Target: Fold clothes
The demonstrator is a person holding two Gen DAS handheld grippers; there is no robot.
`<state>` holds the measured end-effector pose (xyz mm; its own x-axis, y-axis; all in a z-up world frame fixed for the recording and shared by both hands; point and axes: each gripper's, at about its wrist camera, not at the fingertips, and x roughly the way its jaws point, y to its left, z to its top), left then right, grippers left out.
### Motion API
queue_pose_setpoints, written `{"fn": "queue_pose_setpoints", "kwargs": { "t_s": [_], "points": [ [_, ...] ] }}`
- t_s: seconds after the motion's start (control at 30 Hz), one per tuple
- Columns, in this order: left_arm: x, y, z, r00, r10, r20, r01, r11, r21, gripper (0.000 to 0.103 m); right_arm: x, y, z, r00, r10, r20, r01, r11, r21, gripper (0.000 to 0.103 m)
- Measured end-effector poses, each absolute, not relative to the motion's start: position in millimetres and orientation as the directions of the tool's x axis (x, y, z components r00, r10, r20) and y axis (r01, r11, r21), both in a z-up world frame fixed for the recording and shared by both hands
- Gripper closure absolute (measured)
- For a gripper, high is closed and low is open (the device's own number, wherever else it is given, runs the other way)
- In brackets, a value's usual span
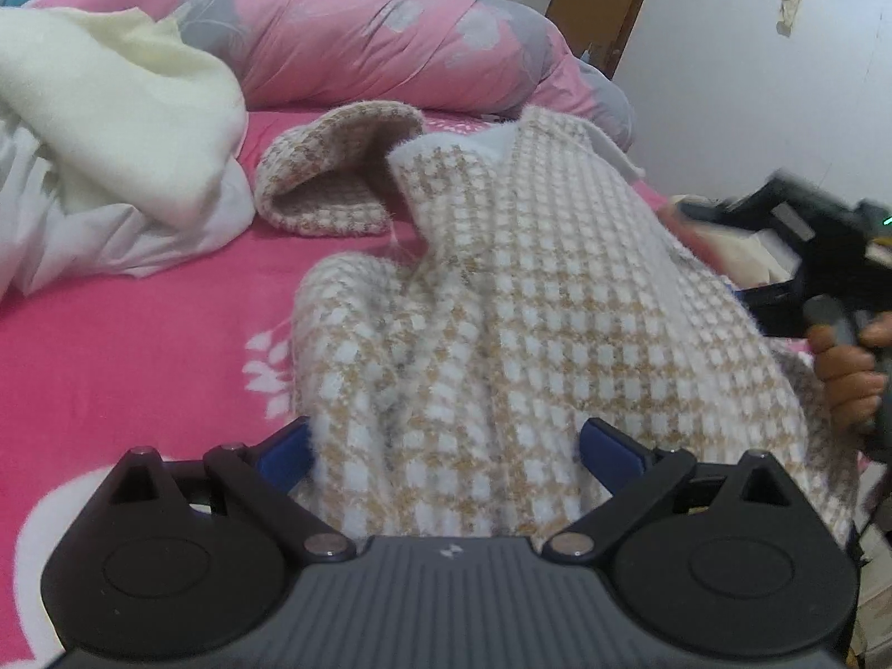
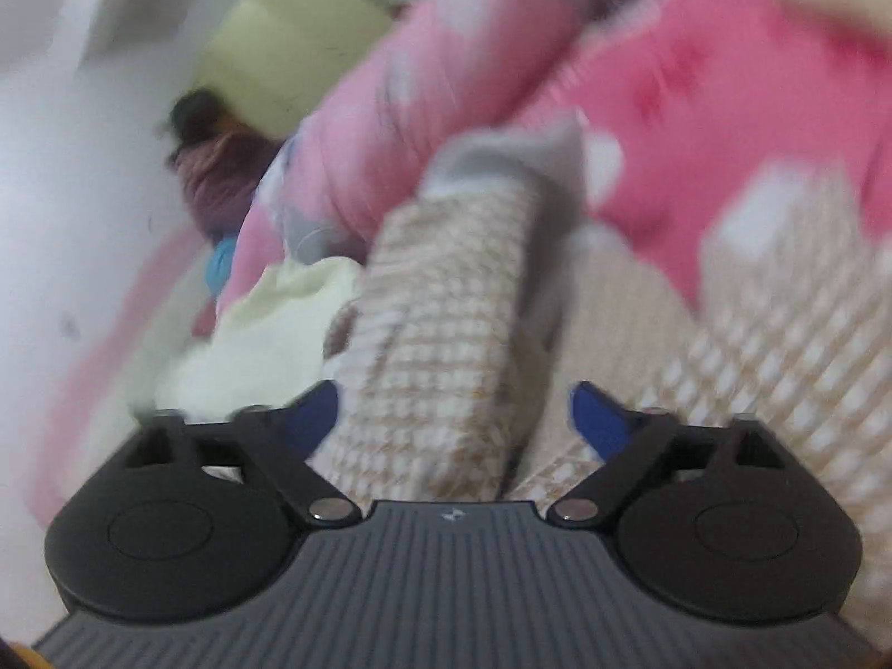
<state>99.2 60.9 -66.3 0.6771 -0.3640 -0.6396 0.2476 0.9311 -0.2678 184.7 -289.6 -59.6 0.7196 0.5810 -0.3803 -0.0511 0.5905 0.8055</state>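
Both hand-held grippers, left (image 1: pixel 446 446) and right (image 2: pixel 454 423), are standing apart around the checked knit garment (image 1: pixel 529 290), seemingly lifting it off the bed (image 1: pixel 139 345) for folding.

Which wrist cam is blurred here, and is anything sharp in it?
Right wrist view: heavy motion blur across the checked garment, quilt and sheet; only the gripper body stays sharp. Left wrist view: mostly crisp, weave of the garment readable; just the right gripper at the edge is smeared. Fisheye bending in both.
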Motion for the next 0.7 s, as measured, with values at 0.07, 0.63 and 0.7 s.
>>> {"fn": "queue_pose_setpoints", "kwargs": {
  "t_s": [0.07,0.63,0.7],
  "points": [
    [97,69,-64,0.682,-0.364,-0.635,0.234,0.931,-0.282,0.003,191,-279,-70,0.699,0.614,-0.367,-0.060,0.562,0.825,0.061],
    [75,128,-28,0.773,-0.373,-0.513,0.118,0.879,-0.461,0.003,120,-245,-13,0.700,0.698,-0.154,-0.397,0.559,0.728,0.095],
    [71,129,-25,0.779,-0.370,-0.506,0.117,0.879,-0.463,0.003,116,-234,-10,0.660,0.735,-0.157,-0.440,0.547,0.712,0.095]
  ]
}}
